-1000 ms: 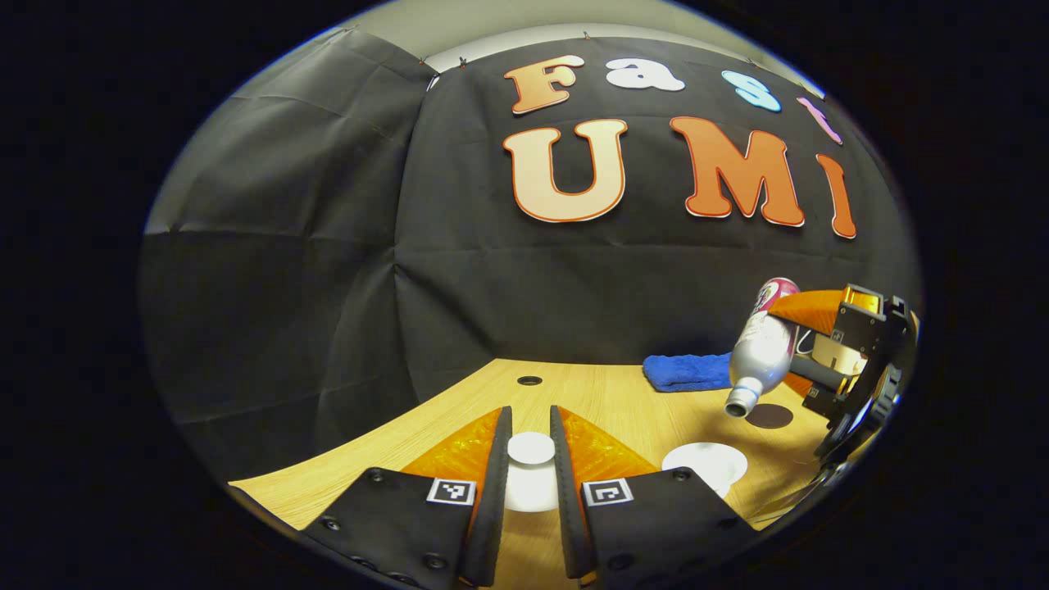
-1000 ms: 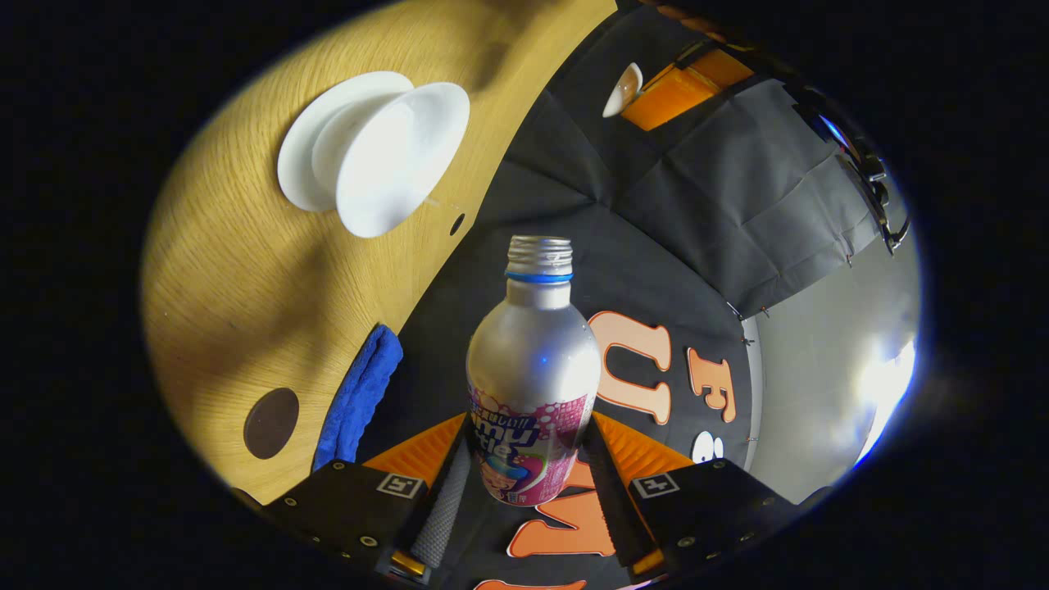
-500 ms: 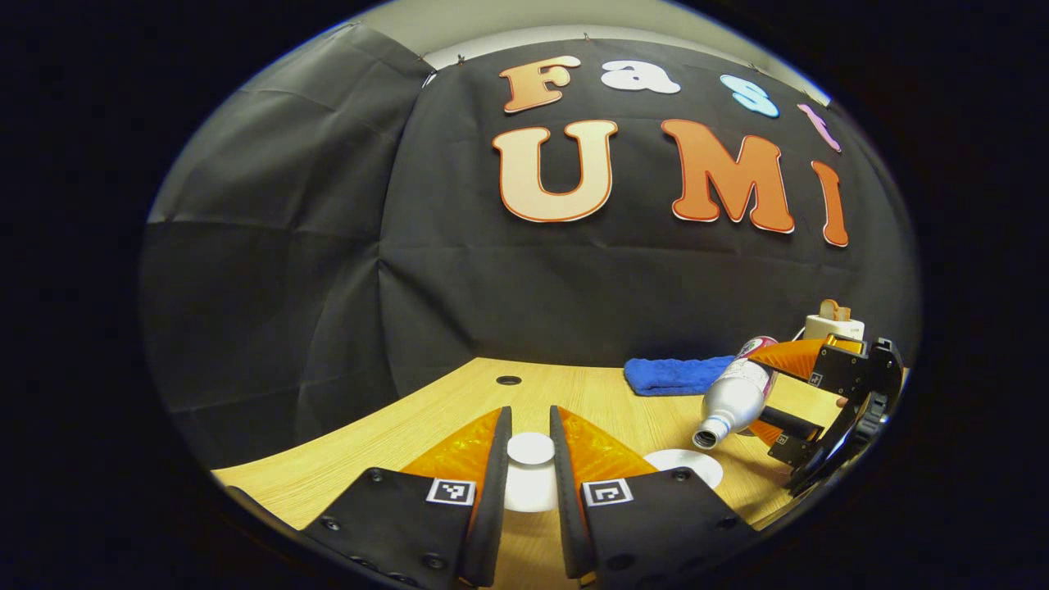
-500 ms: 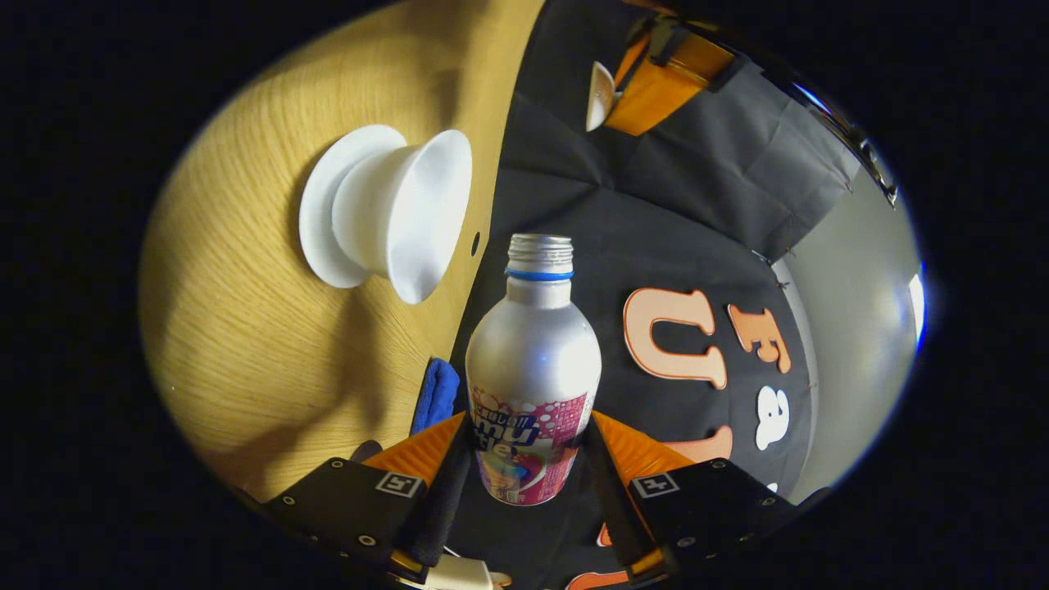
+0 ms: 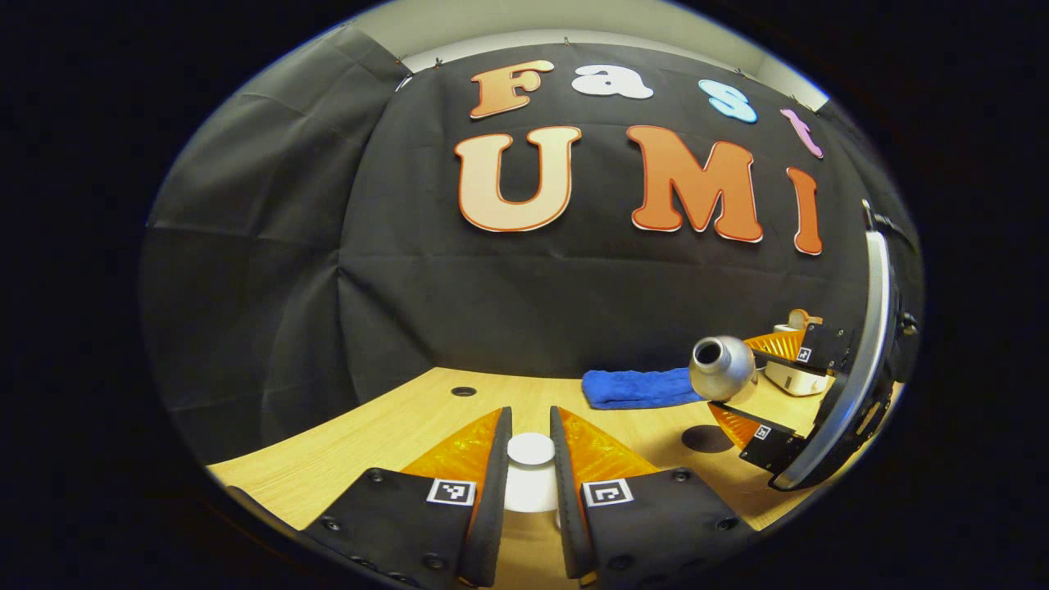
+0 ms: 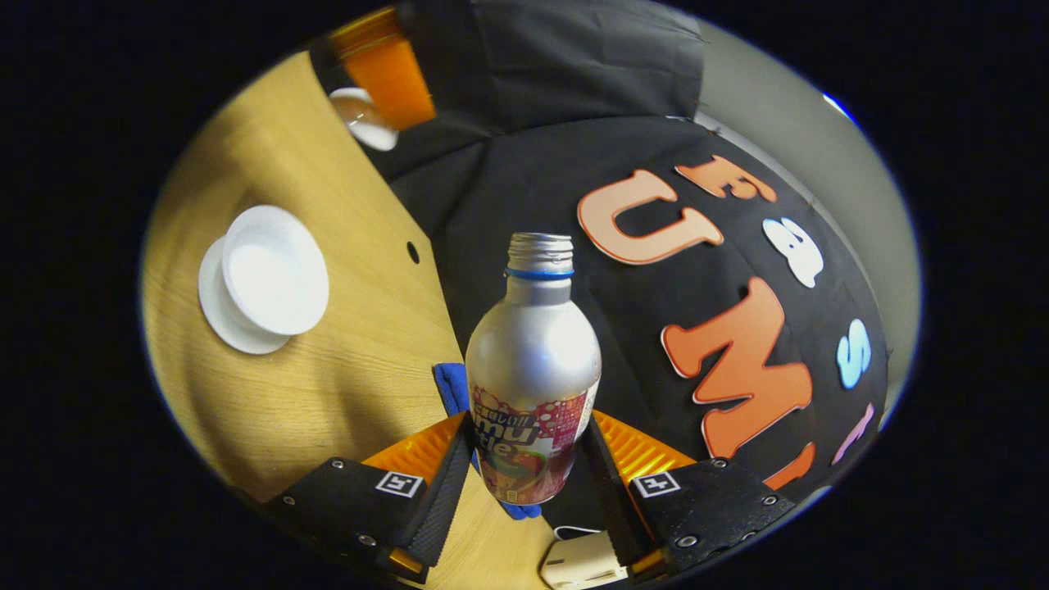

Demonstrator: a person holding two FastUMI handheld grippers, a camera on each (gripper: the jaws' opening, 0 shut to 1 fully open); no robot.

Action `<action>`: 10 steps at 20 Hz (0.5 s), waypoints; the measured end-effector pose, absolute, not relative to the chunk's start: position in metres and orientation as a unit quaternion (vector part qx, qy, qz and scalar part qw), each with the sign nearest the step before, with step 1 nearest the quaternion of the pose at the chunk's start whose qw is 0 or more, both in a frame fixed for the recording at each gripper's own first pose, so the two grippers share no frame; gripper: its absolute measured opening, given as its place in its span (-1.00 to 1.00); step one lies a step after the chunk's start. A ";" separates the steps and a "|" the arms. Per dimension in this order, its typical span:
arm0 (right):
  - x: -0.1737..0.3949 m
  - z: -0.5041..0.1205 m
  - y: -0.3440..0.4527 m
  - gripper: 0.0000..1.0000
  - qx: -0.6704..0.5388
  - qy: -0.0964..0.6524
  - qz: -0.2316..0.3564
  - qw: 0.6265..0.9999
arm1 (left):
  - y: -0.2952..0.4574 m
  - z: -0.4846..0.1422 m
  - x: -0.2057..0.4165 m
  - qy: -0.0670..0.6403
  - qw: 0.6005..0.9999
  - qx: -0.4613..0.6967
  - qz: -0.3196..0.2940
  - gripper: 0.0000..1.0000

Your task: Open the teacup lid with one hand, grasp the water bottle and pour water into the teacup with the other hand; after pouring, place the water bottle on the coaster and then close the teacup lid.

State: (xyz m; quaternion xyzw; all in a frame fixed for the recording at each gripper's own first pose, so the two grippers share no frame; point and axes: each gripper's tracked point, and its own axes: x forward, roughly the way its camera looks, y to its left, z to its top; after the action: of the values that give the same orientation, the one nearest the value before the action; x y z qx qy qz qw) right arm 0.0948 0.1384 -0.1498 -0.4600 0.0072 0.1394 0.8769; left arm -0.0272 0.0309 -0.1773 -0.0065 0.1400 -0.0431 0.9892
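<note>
Swinging back from the pour: the water bottle [image 6: 533, 369], clamped between the right gripper [image 6: 529, 479] jaws at its printed band, was tipped mouth-down over the teacup [image 6: 274, 270] a second ago; now its open mouth faces sideways, seen end-on in the left gripper view [image 5: 711, 358], and the cup lies well off to the left of the right jaws rather than ahead of them. Judgement: pouring is finished or being abandoned, and the next step in hand is setting the bottle on the coaster [image 5: 706, 438], the dark disc on the counter [image 5: 393, 426] just below the bottle. Teacup lid [image 5: 531, 449] remains pinched by its knob between the left gripper [image 5: 531, 492] jaws, held away from the cup; closing is not yet done. A blue cloth [image 5: 639, 387] lies beyond the coaster. Bottle label: pink band with bubble graphics and rounded lettering, partly hidden by the jaws; I leave it unread. No cap on the bottle.
</note>
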 end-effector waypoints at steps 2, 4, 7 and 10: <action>0.101 -0.152 0.129 0.55 -0.424 0.019 0.134 0.896 | 0.014 -0.184 -0.025 0.145 0.988 -0.017 -0.060 -0.33; 0.110 -0.154 0.117 0.56 -0.393 0.033 0.128 0.910 | 0.002 -0.191 -0.023 0.153 0.985 -0.022 -0.071 -0.33; 0.115 -0.163 0.106 0.57 -0.343 0.056 0.116 0.930 | -0.014 -0.199 -0.019 0.162 0.983 -0.023 -0.081 -0.33; 0.115 -0.168 0.093 0.55 -0.266 0.088 0.110 0.954 | -0.022 -0.207 -0.019 0.172 0.981 -0.023 -0.088 -0.33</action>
State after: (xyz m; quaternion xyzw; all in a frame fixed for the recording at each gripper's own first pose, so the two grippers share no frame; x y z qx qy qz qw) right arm 0.1150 0.0931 -0.1685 -0.2662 0.0882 0.1098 0.9536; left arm -0.0194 -0.0225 -0.2071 -0.0232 0.1722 -0.0880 0.9809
